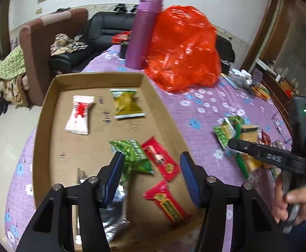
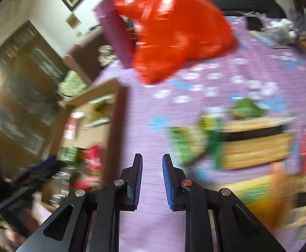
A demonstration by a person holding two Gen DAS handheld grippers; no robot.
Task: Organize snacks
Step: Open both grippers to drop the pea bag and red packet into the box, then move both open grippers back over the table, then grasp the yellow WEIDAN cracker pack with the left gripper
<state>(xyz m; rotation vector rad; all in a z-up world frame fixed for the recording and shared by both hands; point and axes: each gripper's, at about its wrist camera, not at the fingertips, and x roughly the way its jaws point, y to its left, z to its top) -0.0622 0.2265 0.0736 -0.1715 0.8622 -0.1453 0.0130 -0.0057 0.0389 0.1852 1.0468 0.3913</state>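
A shallow cardboard box (image 1: 48, 113) lies on the purple flowered tablecloth. In it lie a white-and-red packet (image 1: 79, 115), a yellow-green packet (image 1: 126, 104), a green packet (image 1: 133, 155), two red packets (image 1: 161, 160) (image 1: 168, 202) and a silver packet (image 1: 116, 210). My left gripper (image 1: 151, 159) is open and empty above the green and red packets. More snack packets (image 1: 236, 134) lie loose to the right. In the blurred right wrist view my right gripper (image 2: 152, 160) is open with a narrow gap, empty, above the cloth left of the loose packets (image 2: 255, 145). The box (image 2: 119, 113) is at its left.
A red plastic bag (image 1: 184, 48) and a purple flask (image 1: 142, 35) stand behind the box. Clutter lies at the table's far right (image 1: 243, 77). Sofas (image 1: 102, 35) stand beyond the table's left edge. The right gripper's body (image 1: 268, 155) reaches in from the right.
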